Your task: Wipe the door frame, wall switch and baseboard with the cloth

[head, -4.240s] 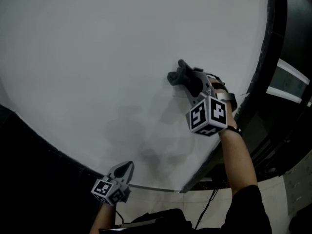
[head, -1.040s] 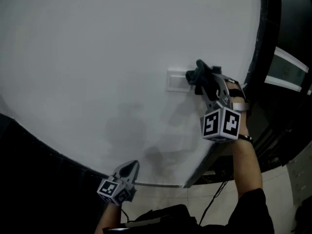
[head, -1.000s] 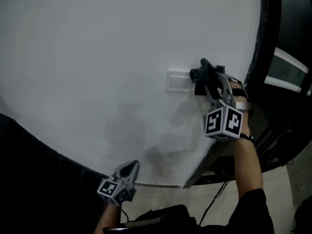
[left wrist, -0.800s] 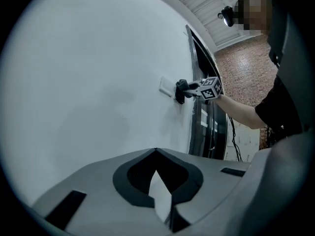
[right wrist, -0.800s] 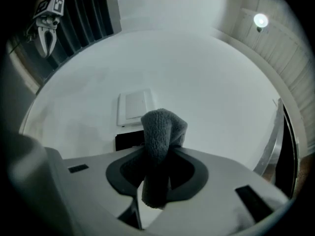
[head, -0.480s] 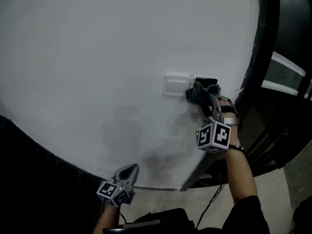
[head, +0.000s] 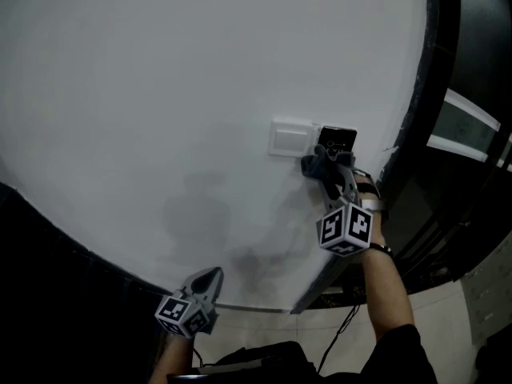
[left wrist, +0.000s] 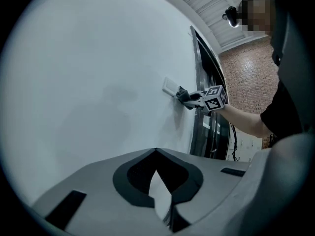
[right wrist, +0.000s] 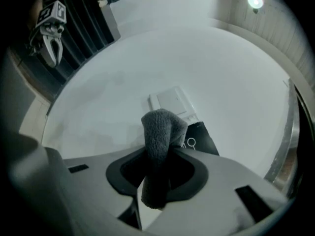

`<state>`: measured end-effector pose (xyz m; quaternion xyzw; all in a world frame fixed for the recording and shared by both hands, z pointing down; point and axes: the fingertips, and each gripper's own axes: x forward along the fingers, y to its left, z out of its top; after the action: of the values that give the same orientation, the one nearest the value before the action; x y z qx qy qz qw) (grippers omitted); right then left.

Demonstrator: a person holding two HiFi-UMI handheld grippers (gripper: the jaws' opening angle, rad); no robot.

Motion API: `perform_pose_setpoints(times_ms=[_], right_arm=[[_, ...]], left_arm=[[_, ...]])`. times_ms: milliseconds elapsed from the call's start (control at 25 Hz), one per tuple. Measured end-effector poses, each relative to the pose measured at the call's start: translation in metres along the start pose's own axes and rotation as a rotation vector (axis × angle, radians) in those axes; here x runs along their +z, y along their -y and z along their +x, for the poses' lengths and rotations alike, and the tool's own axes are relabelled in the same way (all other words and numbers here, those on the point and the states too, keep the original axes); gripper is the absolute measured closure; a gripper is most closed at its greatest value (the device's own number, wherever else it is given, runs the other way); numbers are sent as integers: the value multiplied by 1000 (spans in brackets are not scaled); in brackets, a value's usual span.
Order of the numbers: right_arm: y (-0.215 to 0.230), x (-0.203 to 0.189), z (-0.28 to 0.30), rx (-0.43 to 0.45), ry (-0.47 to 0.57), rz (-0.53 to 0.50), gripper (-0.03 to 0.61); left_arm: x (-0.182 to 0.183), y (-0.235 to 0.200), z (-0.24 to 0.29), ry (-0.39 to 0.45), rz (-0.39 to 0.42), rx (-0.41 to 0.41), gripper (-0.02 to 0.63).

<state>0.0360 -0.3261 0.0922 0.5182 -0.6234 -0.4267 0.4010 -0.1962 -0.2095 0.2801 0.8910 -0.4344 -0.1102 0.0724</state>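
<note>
Lately, in the head view, finds the right gripper lower than a second ago: then pressing the cloth against the right edge of the wall switch, now holding it just under the switch and the small black panel beside it, with both plates uncovered. Reads as the switch pass being about finished, with the door frame to the right a likely next stop and the baseboard not clearly made out anywhere. Shows the left gripper low and well apart from the switch, much where it was. Turning to the left gripper view, shows its jaws closed together with nothing between them, only bare wall ahead and the other gripper far off at the switch. Turning to the right gripper view, shows jaws clamped on a folded hump of grey cloth, standing up between them and aimed at the lower edge of the switch plate, the black panel just beside; no telling from here whether touching the wall. As for containers, finds none in any view, so nothing to report inside one.
</note>
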Motion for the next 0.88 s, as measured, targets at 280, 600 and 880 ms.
perform_pose_setpoints(times_ms=[280, 600, 880], right_arm=[[-3, 110, -20, 238, 370, 517, 488], [23, 156, 15, 225, 473, 824, 488], [36, 122, 10, 168, 476, 848, 488]], left_arm=[[2, -5, -14, 7, -17, 26, 623], [-2, -7, -30, 32, -70, 30, 623], [-4, -20, -31, 3, -61, 56, 623]])
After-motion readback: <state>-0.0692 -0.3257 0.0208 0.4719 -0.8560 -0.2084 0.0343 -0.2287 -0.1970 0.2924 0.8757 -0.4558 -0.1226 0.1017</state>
